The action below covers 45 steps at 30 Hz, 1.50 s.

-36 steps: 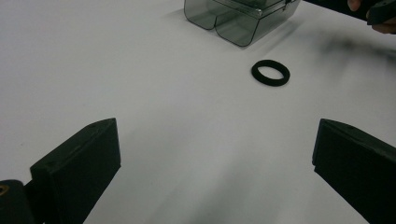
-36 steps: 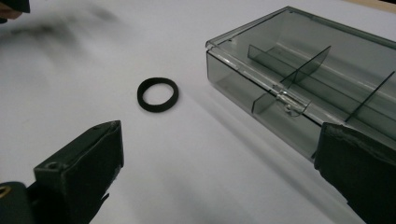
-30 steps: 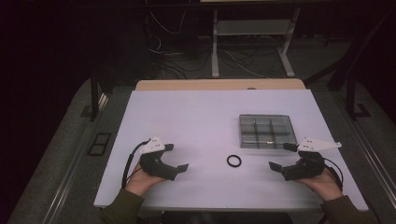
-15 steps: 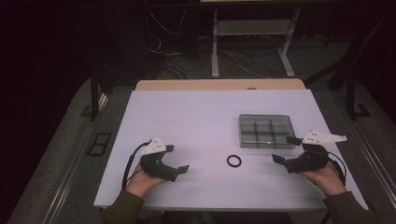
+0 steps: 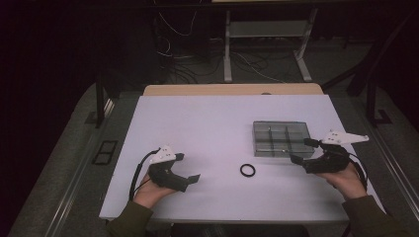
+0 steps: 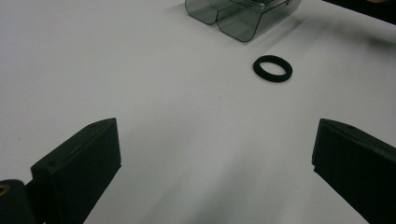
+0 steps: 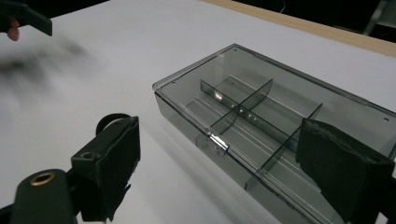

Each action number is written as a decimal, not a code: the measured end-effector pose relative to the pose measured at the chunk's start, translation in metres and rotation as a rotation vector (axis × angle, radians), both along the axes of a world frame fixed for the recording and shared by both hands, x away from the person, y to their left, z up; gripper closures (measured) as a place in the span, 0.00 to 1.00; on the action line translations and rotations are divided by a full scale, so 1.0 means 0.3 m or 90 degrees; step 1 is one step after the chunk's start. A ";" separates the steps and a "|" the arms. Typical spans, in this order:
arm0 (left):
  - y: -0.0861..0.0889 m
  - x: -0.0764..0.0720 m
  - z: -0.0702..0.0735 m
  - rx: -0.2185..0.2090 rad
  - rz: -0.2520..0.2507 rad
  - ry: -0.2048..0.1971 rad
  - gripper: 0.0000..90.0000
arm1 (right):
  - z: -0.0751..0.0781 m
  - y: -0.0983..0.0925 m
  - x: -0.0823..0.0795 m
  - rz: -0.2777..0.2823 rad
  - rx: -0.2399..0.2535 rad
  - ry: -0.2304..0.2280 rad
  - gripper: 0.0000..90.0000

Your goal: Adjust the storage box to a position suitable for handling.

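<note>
The right gripper [image 5: 302,150], jaws apart and just closing slightly on nothing, nears the shut clear box [image 5: 280,138] at the surface's right; a glancing touch might shove it left toward the ring [image 5: 247,170]

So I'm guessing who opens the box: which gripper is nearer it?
Right. The right gripper sits at the box's right front corner; the left gripper rests far off, beyond the ring.
</note>
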<state>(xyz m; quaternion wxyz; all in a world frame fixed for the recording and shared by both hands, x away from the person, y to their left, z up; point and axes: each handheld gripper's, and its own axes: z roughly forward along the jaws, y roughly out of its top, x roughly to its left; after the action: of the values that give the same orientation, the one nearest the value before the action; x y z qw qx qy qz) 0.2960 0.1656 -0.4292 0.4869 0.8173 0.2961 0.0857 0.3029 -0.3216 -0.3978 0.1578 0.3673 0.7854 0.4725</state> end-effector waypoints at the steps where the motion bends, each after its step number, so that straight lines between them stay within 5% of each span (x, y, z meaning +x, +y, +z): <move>1: 0.000 0.000 0.000 0.000 0.000 0.000 0.00 | 0.000 -0.001 0.004 -0.001 -0.001 -0.001 0.15; 18: -0.005 0.001 -0.005 -0.001 0.001 0.004 0.00 | 0.029 -0.038 0.078 -0.031 0.006 0.008 0.27; 29: -0.003 0.005 -0.007 -0.004 0.005 0.005 0.01 | 0.036 -0.074 0.138 -0.054 0.017 0.015 0.44; 45: -0.001 0.006 -0.011 -0.007 0.005 0.005 0.01 | 0.025 -0.146 0.213 -0.113 -0.014 0.021 0.72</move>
<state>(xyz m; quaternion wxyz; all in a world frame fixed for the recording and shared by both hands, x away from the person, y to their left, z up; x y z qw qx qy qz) 0.2977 0.1653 -0.4324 0.4898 0.8139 0.3013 0.0829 0.3670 -0.3655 -0.3903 0.1900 0.4412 0.7577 0.4418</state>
